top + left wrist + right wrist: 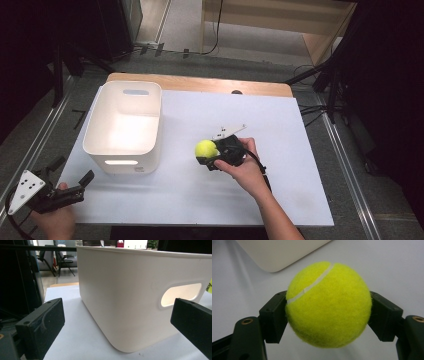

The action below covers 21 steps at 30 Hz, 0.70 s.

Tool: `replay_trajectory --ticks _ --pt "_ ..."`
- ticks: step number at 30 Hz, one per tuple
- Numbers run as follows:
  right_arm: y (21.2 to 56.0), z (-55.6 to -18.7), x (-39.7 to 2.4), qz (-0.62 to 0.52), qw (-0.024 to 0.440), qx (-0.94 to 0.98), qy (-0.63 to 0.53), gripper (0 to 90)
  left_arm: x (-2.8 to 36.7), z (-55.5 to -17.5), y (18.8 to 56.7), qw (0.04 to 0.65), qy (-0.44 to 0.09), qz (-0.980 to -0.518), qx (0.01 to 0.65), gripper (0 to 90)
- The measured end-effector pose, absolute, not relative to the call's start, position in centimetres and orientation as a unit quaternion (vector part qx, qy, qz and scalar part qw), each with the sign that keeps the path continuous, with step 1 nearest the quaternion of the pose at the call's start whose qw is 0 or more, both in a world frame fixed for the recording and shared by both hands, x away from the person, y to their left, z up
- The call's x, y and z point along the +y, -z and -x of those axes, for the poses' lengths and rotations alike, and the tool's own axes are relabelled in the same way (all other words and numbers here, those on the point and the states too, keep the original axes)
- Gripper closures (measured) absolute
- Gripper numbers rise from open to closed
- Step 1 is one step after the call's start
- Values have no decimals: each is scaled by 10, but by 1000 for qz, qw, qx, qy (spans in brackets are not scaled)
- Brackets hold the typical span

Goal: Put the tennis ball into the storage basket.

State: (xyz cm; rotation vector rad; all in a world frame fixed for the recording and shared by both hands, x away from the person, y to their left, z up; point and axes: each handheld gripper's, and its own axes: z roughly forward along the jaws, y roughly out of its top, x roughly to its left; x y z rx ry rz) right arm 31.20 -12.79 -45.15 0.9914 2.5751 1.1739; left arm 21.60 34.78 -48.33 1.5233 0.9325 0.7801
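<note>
Your right gripper (210,157) is closed on the fuzzy yellow-green tennis ball (205,149). In the right gripper view the two black jaws press against opposite sides of the ball (328,304), and its white seam runs diagonally across the upper left of its face. The ball sits between the jaw pads, with the white surface visible beneath it; whether the ball rests on that surface or is lifted clear of it cannot be told.

In the high view, your right hand (245,167) holds this gripper over the middle of the white sheet-covered table (280,165), with the ball on the side of the gripper that faces the white rounded-corner plastic bin (125,125). The ball is near the bin's right wall but apart from it, and outside the bin. A corner of the bin (279,255) shows behind the ball in the right gripper view.

Your left gripper (75,187) is at the near left corner of the table, held by your left hand (55,220). Its jaws stand wide apart with nothing between the pads. In the left gripper view the jaws frame the near corner of the bin (130,302), and the oblong handle cut-out (181,293) in the bin's wall shows just above the right-hand jaw. The gripper does not touch the bin.
</note>
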Motion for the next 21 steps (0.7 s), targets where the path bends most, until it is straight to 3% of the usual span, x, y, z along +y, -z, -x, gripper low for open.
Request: replay_trajectory --ticks 21 --pt "434 -319 -118 -318 67 856 -401 242 348 -216 483 562 -332 -646 396 0"
